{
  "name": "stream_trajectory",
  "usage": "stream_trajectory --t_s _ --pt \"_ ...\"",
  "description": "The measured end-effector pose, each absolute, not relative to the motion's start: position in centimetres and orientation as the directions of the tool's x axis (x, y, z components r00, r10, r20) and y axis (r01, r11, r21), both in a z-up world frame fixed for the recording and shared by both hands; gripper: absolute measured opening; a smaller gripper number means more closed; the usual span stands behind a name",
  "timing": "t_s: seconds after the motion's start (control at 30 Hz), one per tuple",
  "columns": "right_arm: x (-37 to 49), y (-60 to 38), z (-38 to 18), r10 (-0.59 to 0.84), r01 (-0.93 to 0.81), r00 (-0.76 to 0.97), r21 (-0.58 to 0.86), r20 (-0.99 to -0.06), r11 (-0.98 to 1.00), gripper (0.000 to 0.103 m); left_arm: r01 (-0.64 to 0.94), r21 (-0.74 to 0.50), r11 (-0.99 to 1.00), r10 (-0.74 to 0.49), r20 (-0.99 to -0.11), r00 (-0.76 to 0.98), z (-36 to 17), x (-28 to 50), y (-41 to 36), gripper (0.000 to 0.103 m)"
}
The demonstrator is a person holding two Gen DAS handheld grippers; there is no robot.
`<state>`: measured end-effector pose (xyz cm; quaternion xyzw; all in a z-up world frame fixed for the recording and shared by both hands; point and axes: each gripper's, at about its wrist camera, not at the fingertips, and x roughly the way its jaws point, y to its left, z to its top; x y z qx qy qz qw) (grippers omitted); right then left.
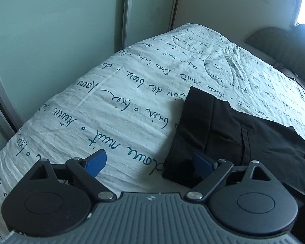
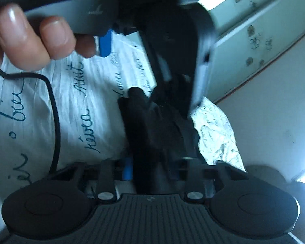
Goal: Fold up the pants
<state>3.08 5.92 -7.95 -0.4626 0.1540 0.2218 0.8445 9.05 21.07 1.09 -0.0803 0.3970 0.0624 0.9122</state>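
Bedspread (image 1: 116,93) with script print bears black pants (image 1: 233,134) — wardrobe doors (image 1: 50,40) apparently behind.

Black pants (image 1: 244,138), white bedspread (image 1: 111,93) (teal script), blue fingers (image 1: 96,163)

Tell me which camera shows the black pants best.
Left wrist view: the black pants lie partly folded on the bedspread, seams sharp. Right wrist view shows only a dark, blurred bunch pinched in the right gripper.

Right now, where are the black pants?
In the left wrist view the black pants lie on the script-printed bedspread, at right, with the open left tool at their near edge.
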Motion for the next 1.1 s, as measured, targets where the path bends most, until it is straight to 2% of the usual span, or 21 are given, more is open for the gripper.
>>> stream_trajectory --t_s 0.1,0.17,0.33,0.43,0.6,0.7,0.8,0.93,1.0,1.1 --pt "3.4 6.3 -8.6 0.241 -0.5 0.866 -0.741 -0.438 0.448 0.013 -0.169 -0.096 0.981 0.044 -0.735 0.677 1.0 9.2 20.8 0.093" --pt "3.7 6.0 -8.1 0.259 -0.51 0.86 -0.713 -0.44 0.481 0.012 -0.165 -0.097 0.981 0.041 -0.735 0.677 1.0 9.2 20.8 0.094" --pt "5.9 3.1 -4.8 0.358 -0.597 0.781 -0.441 -0.512 0.67 0.011 -0.172 -0.171 0.97 -0.012 -0.743 0.67 1.1 10.0 21.1 0.095" --pt "6.9 1.6 -3.6 0.404 -0.606 0.76 -0.33 -0.509 0.724 0.011 -0.146 -0.293 0.945 -0.128 -0.742 0.658 1.1 10.9 21.4 0.095" --pt "7.5 0.3 -2.5 0.44 -0.596 0.762 -0.25 -0.476 0.763 0.011 -0.12 -0.534 0.837 -0.356 -0.697 0.623 -0.2 12.7 21.8 0.096" --pt "7.7 -0.7 -2.2 0.462 -0.595 0.753 -0.185 -0.469 0.782 0.011 -0.138 -0.625 0.769 -0.42 -0.656 0.628 -1.2 13.9 22.0 0.094" --pt "8.1 -1.3 -2.0 0.474 -0.6 0.739 -0.149 -0.478 0.786 0.012 -0.145 -0.681 0.718 -0.465 -0.624 0.628 -2.0 14.9 22.4 0.088" --pt "7.3 -1.9 -1.0 0.493 -0.655 0.695 -0.179 -0.524 0.734 0.012 -0.133 -0.637 0.759 -0.433 -0.647 0.627 -1.6 15.6 22.0 0.084" --pt "7.5 -3.8 0.3 0.551 -0.68 0.661 -0.096 -0.509 0.727 0.012 -0.115 -0.57 0.813 -0.383 -0.673 0.633 -1.2 15.7 21.3 0.082" --pt "9.2 -6.8 1.2 0.577 -0.626 0.655 0.076 -0.487 0.776 0.012 -0.089 -0.486 0.869 -0.324 -0.696 0.641 -0.9 15.6 20.0 0.082"
